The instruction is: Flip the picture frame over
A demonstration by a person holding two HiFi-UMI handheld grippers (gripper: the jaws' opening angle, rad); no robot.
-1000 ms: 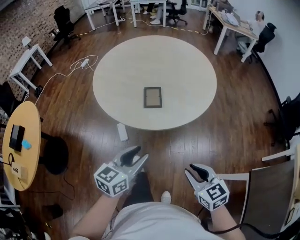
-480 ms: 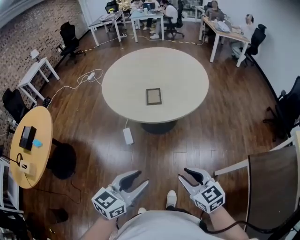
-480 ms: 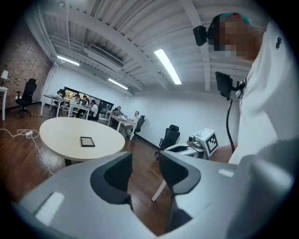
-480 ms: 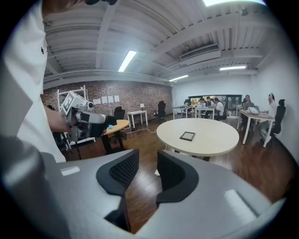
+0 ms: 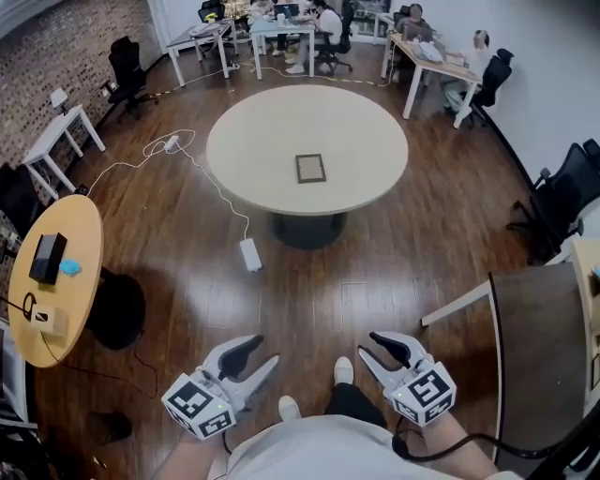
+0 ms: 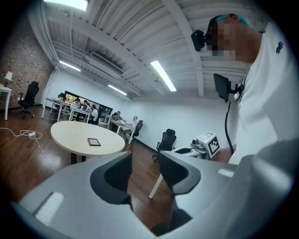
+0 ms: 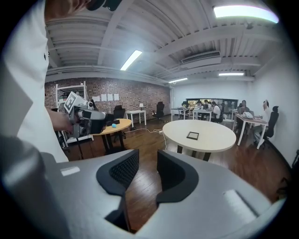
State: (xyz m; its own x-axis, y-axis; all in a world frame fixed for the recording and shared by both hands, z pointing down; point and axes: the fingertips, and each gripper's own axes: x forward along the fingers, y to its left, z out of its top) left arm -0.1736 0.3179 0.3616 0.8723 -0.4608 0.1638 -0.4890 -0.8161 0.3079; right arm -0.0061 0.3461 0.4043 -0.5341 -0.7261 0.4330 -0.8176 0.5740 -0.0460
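A small dark picture frame [image 5: 310,168] lies flat near the middle of the round beige table [image 5: 253,141], far ahead of me. It also shows as a small dark rectangle in the left gripper view [image 6: 94,142] and the right gripper view [image 7: 192,136]. My left gripper [image 5: 253,356] hangs low at the bottom left, open and empty. My right gripper [image 5: 367,348] hangs at the bottom right, also open with nothing between its jaws. Both are far from the table, over the wooden floor.
A white power strip [image 5: 249,254] with its cable lies on the floor near the table's foot. A round wooden side table [image 5: 66,309] stands at the left, a dark chair [image 5: 539,347] at the right. Desks with seated people [image 5: 412,28] line the back.
The view has drawn back from the round table, which now looks smaller and farther. Both grippers have stayed low near my body, open.
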